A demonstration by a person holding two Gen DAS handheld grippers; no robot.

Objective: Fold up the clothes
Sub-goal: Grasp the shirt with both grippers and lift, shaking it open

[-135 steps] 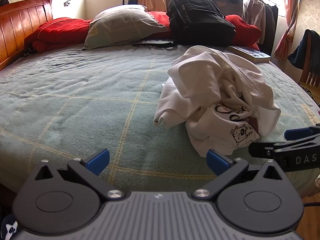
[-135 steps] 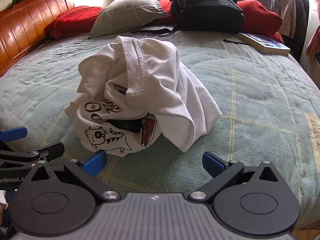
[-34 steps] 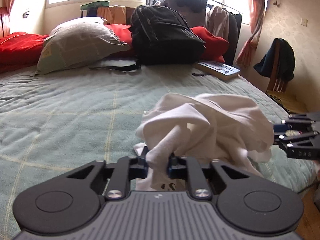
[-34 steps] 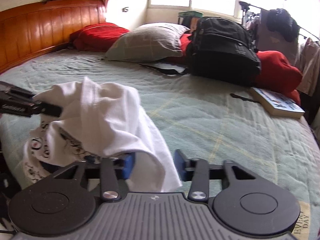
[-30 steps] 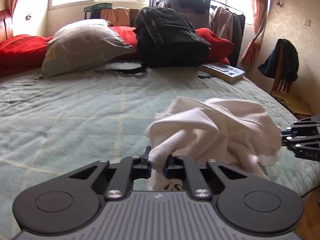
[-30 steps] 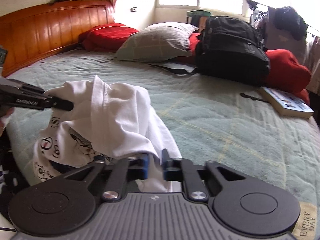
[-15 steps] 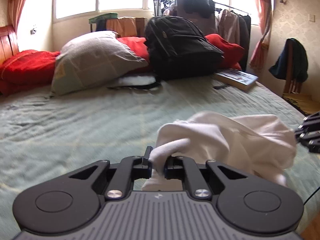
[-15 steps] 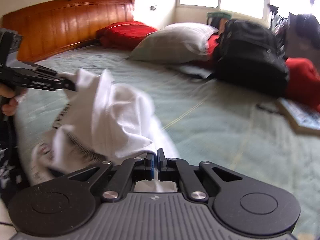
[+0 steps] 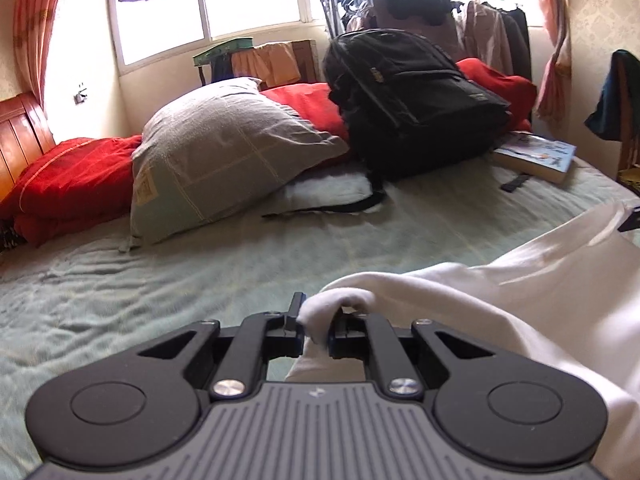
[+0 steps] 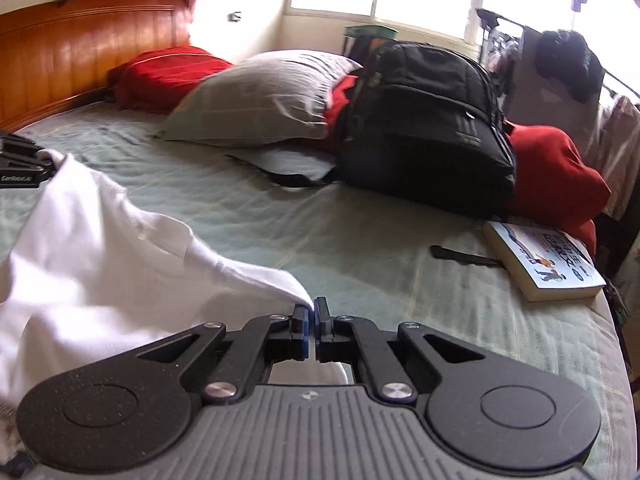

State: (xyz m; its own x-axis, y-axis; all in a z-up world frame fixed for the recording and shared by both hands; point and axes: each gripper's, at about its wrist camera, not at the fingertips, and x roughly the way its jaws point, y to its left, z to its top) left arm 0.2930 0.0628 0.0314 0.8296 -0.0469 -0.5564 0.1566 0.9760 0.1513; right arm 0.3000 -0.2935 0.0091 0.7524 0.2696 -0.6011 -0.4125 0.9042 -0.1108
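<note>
Both ends of the white garment [image 9: 520,292] are pinched and it hangs stretched between the two tools, lifted above the near part of the pale green bed [image 9: 160,280]. The left hand-held gripper [image 9: 314,326] is clamped tight on a bunched fold of white cloth that bulges up between its blue-padded tips, and the fabric runs off to the right edge of that view. The right hand-held gripper [image 10: 312,322] is squeezed nearly flat, nipping just a thin corner of the same garment [image 10: 100,248], which spreads away to the left toward the other tool at the frame's edge. Farther up the bed sit a grey-green pillow [image 10: 260,96], a black backpack [image 10: 428,128], red bedding [image 10: 552,168], and a paperback book [image 10: 548,260] lying flat near the right side.
</note>
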